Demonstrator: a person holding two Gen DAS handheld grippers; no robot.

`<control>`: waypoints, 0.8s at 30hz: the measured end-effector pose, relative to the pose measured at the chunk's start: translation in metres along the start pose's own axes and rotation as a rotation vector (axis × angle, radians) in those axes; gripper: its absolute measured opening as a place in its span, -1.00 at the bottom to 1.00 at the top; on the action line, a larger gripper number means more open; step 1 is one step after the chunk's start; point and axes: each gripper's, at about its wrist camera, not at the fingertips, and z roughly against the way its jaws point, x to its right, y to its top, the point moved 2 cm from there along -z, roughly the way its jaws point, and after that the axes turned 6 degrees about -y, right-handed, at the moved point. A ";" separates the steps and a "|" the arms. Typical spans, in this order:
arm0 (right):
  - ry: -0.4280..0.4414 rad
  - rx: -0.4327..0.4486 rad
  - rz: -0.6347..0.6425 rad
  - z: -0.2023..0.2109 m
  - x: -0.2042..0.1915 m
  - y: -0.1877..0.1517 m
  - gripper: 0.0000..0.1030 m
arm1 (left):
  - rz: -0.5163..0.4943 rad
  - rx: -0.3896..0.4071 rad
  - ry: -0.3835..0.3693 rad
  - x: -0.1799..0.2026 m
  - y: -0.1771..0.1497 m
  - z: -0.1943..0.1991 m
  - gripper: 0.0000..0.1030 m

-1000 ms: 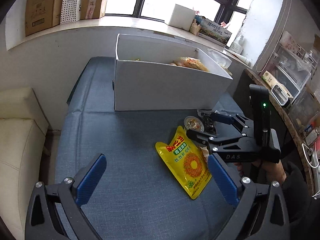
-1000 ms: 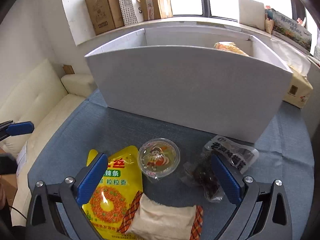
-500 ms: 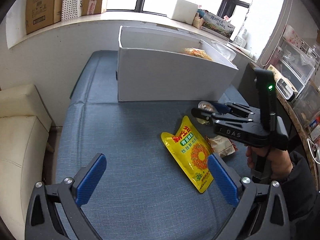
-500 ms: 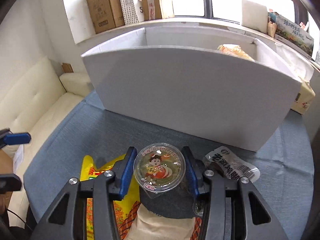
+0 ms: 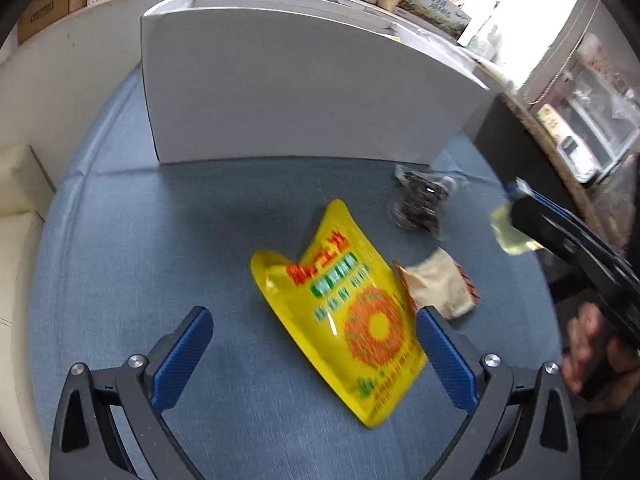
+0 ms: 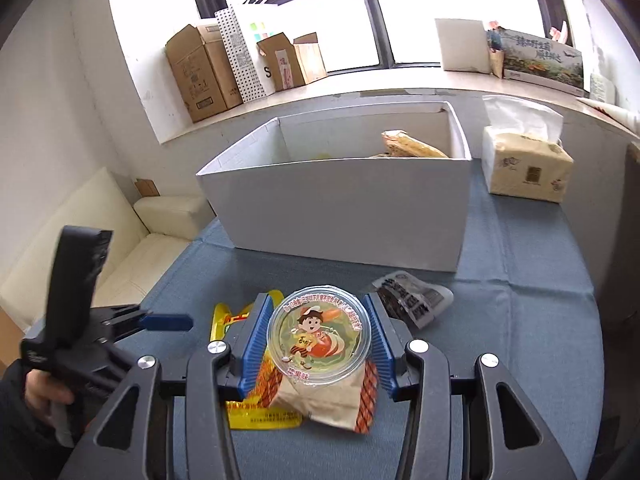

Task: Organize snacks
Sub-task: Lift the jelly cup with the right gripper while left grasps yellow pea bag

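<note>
Right wrist view: the right claw (image 6: 316, 344) grips a jelly cup (image 6: 318, 334) lifted above the surface (image 6: 520, 360), white box (image 6: 340, 208) ahead; left claw (image 5: 312, 356), spread empty, hovers over yellow pouch (image 5: 348, 304), likely next.

The right tool (image 6: 318, 338) grips a round jelly cup (image 6: 318, 334) between its blue pads, lifted above a tan snack packet (image 6: 324, 400). Ahead of it stands the white box (image 6: 340, 208); left, a yellow pouch (image 6: 256, 416) lies on the blue worktop (image 6: 520, 320).
</note>
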 end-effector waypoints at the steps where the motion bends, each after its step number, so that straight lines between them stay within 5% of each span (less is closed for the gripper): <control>1: 0.002 0.003 -0.007 0.003 0.001 -0.002 -0.02 | -0.003 0.000 0.034 0.003 0.005 -0.004 1.00; 10: 0.003 0.021 -0.109 0.012 0.015 -0.020 -0.02 | 0.120 -0.064 0.181 0.025 0.028 -0.044 0.98; 14: -0.008 0.031 -0.156 0.021 0.027 -0.025 -0.02 | 0.069 -0.028 0.273 0.035 0.025 -0.042 0.49; 19: -0.020 0.065 -0.204 0.033 0.039 -0.027 -0.02 | 0.056 -0.006 0.198 0.029 0.014 -0.019 0.04; 24: -0.019 0.073 -0.206 0.035 0.037 -0.025 -0.01 | 0.056 0.065 0.147 0.013 0.006 0.018 -0.06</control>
